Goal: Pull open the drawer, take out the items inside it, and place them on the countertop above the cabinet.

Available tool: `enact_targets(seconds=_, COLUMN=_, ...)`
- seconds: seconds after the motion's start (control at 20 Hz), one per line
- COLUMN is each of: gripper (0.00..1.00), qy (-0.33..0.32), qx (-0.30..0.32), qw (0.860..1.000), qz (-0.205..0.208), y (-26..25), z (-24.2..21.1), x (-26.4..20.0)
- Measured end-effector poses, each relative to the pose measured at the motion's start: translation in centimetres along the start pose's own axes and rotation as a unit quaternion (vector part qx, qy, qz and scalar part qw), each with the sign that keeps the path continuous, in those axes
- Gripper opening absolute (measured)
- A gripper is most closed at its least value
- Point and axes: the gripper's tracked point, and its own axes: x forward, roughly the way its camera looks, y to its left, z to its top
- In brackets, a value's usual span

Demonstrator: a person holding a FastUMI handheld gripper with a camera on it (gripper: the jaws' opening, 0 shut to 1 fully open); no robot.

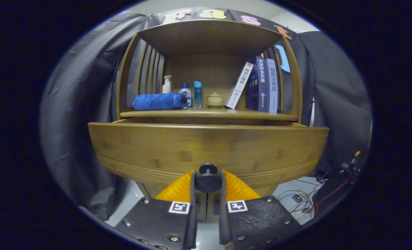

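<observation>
Gripper view: hand-held gripper [208, 180] clamping knob [208, 177].

Honey-brown bamboo drawer [206, 147] with a black knob [208, 178]; rolled towel [159, 101] deep blue; books [261, 85] navy and white.

Gripper [208, 180] closed on the round dark knob [208, 177] of the drawer [206, 149] — both fingers press on its sides. Drawer front stands out from the wooden cabinet [296, 86], pulled partly open; its inside is hidden. On the countertop [206, 114] above, under the cabinet's top shelf: rolled blue towel [159, 101], white pump bottle [166, 84], small blue-capped bottle [185, 91], clear blue bottle [197, 93], small lidded pot [214, 99], then three books [261, 85] — one leaning, two upright. Cables [306, 199] lie on the floor beside the cabinet.
</observation>
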Motion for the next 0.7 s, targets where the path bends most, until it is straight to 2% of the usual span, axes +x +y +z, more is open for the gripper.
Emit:
enact_targets(seconds=0.3, gripper=0.25, qy=0.006, qx=0.023, qw=1.0, qz=-0.006, y=0.1, z=-1.6, x=-5.1)
enact_targets(seconds=0.65, gripper=0.25, qy=0.023, qx=0.027, qw=0.999, qz=0.007, y=0.4, z=-2.3, x=-7.0)
enact_targets(seconds=0.7, gripper=0.33, qy=0.021, qx=0.029, qw=0.999, qz=0.008, y=0.2, z=-1.9, x=-7.5)
